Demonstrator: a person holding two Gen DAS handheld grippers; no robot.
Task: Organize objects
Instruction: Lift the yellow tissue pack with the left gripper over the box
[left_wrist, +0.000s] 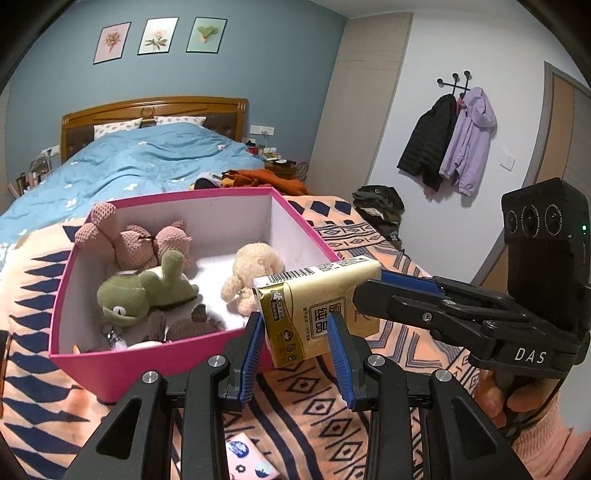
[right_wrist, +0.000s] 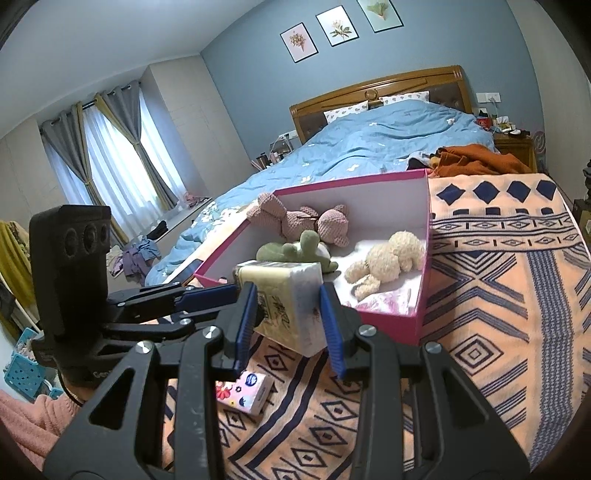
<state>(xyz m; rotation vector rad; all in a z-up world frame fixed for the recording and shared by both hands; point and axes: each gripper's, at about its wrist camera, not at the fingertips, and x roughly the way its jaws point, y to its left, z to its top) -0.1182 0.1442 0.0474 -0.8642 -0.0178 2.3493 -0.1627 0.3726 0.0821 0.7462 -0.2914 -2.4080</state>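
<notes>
One floral tissue pack (right_wrist: 245, 393) lies whole only right-side; left clips it.

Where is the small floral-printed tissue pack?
In the right wrist view, the small floral-printed tissue pack lies on the patterned orange blanket, below the gripped yellow pack, near the pink box.

The box (left_wrist: 92, 365) sits on the blanket (left_wrist: 369, 424) at the foot of the bed (left_wrist: 147, 158), with 3 plush toys (left_wrist: 136, 295) lying inside it. Just before the box's near corner, the tissue pack (left_wrist: 317, 306) hangs above the blanket between the left hand-held gripper (left_wrist: 295, 354) and the right hand-held gripper (right_wrist: 288, 332). A smaller tissue packet (right_wrist: 243, 395) lies on the blanket below them, toward the bed's near edge.
</notes>
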